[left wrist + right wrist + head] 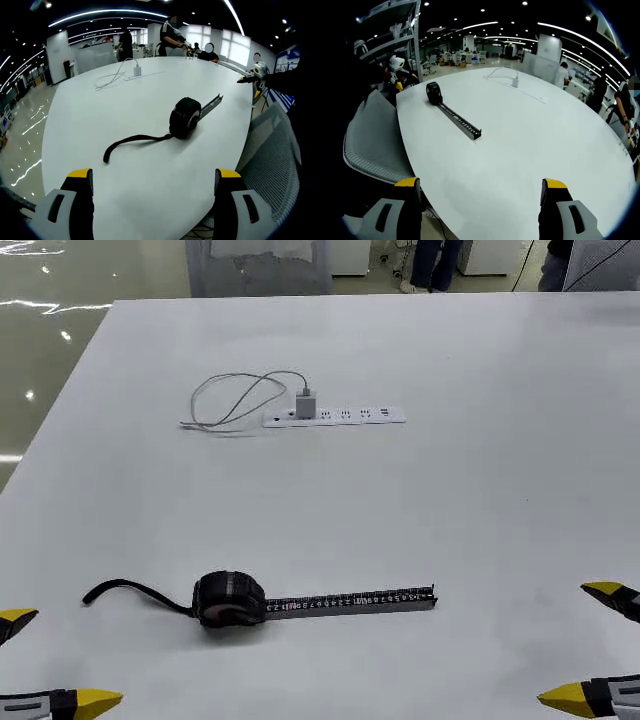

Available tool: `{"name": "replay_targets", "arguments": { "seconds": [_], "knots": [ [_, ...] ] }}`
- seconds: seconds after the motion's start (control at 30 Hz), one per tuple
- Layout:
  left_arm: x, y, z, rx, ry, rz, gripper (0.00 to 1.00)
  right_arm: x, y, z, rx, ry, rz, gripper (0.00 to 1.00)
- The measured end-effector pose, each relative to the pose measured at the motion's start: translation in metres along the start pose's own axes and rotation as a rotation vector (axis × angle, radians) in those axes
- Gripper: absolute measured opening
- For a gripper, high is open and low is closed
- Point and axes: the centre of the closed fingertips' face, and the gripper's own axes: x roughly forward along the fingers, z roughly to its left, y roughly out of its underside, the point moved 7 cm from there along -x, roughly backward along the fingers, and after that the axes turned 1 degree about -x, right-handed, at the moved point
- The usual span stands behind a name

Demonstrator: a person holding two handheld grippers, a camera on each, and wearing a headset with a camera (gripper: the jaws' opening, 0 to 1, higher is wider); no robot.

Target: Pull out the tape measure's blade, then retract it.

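A black tape measure point(229, 599) lies on the white table point(400, 500) near its front edge, its blade point(350, 601) pulled out to the right and its black strap point(130, 591) trailing left. In the left gripper view the tape measure point(185, 116) sits ahead of the open left gripper point(152, 187), well apart from it. The right gripper view shows the case point(434, 93) and the blade point(461, 121) ahead to the left of the open right gripper point(479, 192). In the head view the left gripper point(45, 660) is at the bottom left corner, the right gripper point(590, 645) at the bottom right. Both hold nothing.
A white power strip point(335, 416) with a plugged-in charger point(305, 404) and coiled white cable point(235, 400) lies mid-table, far from the tape. A grey mesh chair point(372, 140) stands at the table's near edge. People stand beyond the far side.
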Motion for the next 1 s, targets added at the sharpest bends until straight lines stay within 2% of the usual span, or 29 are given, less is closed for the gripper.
{"name": "replay_targets", "arguments": {
  "seconds": [0.23, 0.53, 0.73, 0.87, 0.9, 0.93, 1.0],
  "knots": [
    [0.0005, -0.001, 0.0002, 0.012, 0.003, 0.005, 0.99, 0.0023, -0.0054, 0.0018, -0.004, -0.004, -0.008, 0.99],
    [-0.0001, -0.0051, 0.0015, 0.011, 0.002, -0.014, 0.99, 0.0025, -0.0042, -0.0023, -0.003, 0.002, -0.001, 0.99],
    [0.0002, -0.0047, 0.0008, 0.012, 0.002, -0.009, 0.99, 0.0033, -0.0052, -0.0001, 0.0, -0.005, -0.002, 0.99],
    [0.0007, -0.0049, 0.0003, -0.004, -0.007, -0.008, 0.99, 0.0036, -0.0043, 0.0014, -0.008, -0.011, 0.01, 0.99],
    [0.0008, -0.0044, 0.001, -0.018, -0.017, -0.003, 0.99, 0.0035, -0.0043, 0.0014, -0.011, -0.011, 0.013, 0.99],
    [0.0004, -0.0055, 0.0046, -0.036, -0.058, -0.01, 0.99, 0.0033, -0.0044, 0.0006, -0.016, -0.009, 0.015, 0.99],
    [0.0006, -0.007, 0.0047, -0.064, -0.063, -0.007, 0.99, 0.0031, -0.0051, -0.0003, -0.019, -0.008, 0.018, 0.99]
  ]
}}
